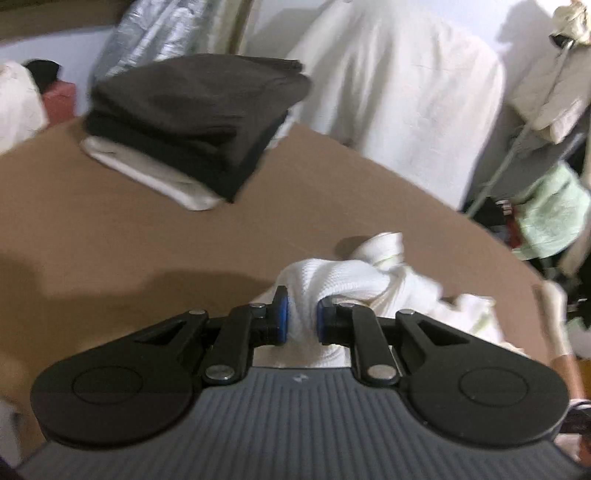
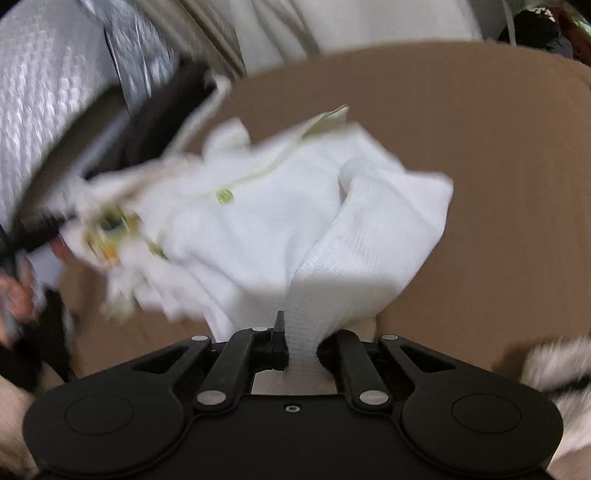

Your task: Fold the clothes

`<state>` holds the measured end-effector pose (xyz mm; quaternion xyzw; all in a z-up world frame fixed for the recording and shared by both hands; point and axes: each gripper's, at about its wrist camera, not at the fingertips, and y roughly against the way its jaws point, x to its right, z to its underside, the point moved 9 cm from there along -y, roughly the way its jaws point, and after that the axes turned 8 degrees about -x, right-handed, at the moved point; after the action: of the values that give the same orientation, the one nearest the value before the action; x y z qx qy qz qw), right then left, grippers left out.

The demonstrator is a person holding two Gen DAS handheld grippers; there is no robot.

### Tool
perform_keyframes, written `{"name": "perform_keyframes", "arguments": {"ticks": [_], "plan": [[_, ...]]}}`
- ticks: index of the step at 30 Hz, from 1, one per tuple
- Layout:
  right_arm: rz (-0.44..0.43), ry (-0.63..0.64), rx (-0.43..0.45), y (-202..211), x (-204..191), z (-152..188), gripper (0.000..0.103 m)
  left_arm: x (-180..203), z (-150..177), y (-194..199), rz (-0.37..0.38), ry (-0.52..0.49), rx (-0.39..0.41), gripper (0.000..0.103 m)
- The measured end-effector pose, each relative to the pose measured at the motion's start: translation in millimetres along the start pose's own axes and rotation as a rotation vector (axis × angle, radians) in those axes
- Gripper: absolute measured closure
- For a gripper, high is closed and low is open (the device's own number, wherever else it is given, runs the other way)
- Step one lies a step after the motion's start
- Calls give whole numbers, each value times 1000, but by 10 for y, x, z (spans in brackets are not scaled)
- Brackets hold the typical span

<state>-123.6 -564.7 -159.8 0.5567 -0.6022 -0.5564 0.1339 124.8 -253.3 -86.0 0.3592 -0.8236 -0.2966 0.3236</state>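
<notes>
Two grippers clamp one white garment (image 2: 258,229) over a brown cardboard top (image 1: 92,206). In the left wrist view, the left gripper (image 1: 302,317) has its blue-padded fingers (image 1: 282,314) drawn close together with a bunched fold of the white cloth pinched between them; the rest of the cloth lies crumpled on the cardboard just beyond and to the right. In the right wrist view, the right gripper (image 2: 301,343) has its fingers nearly together on a narrow band of the same ribbed cloth, which fans out ahead of it, blurred, with pale green trim and a small green button (image 2: 224,195) showing. Farther back in the left view, a stack (image 1: 192,125) of folded clothes sits on the cardboard, dark grey pieces on top of a white one. Behind it hang a large white sheet (image 1: 399,81) and a silvery cover (image 1: 147,33); clutter at the far right is too blurred to tell.
</notes>
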Motion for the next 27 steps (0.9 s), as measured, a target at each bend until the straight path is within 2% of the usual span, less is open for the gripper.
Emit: {"name": "perform_keyframes", "arguments": {"ticks": [3, 6, 8, 9, 11, 14, 16, 18, 19, 20, 21, 23, 25, 26, 27], "plan": [[-16, -34, -20, -110, -37, -92, 90, -141, 84, -85, -95, -20, -22, 88], [-24, -63, 21, -23, -25, -175, 86, -164, 72, -149, -106, -4, -14, 88], [-50, -104, 46, 4, 31, -139, 56, -133, 55, -194, -84, -5, 3, 86], [-64, -126, 57, 16, 66, -111, 53, -107, 50, -215, -62, -5, 12, 82], [-87, -182, 78, 22, 137, -86, 50, -75, 49, -264, 0, 15, 24, 58], [-87, -295, 105, -32, 257, -169, 39, -32, 53, -268, 53, 46, 46, 52], [-61, -363, 129, -64, 370, -223, 38, 21, 31, -249, 40, 18, 74, 49], [-32, -423, 153, -99, 495, -245, 36, 64, 3, -236, 14, -19, 111, 40], [-19, -441, 161, -124, 538, -242, 36, 86, -3, -236, 5, -34, 122, 27], [-1, -440, 167, -158, 562, -243, 36, 101, -3, -267, 3, -33, 118, 8], [20, -430, 172, -195, 578, -249, 36, 114, -4, -336, 9, -22, 104, 0], [68, -371, 179, -274, 578, -311, 36, 150, 8, -558, 36, -14, 66, 0], [100, -319, 193, -344, 538, -389, 36, 163, 5, -891, -12, -77, 11, 2], [108, -295, 208, -364, 508, -427, 38, 160, 16, -1018, -65, -132, 3, 34], [119, -269, 230, -368, 474, -460, 44, 154, 43, -1124, -134, -199, -6, 65]]}}
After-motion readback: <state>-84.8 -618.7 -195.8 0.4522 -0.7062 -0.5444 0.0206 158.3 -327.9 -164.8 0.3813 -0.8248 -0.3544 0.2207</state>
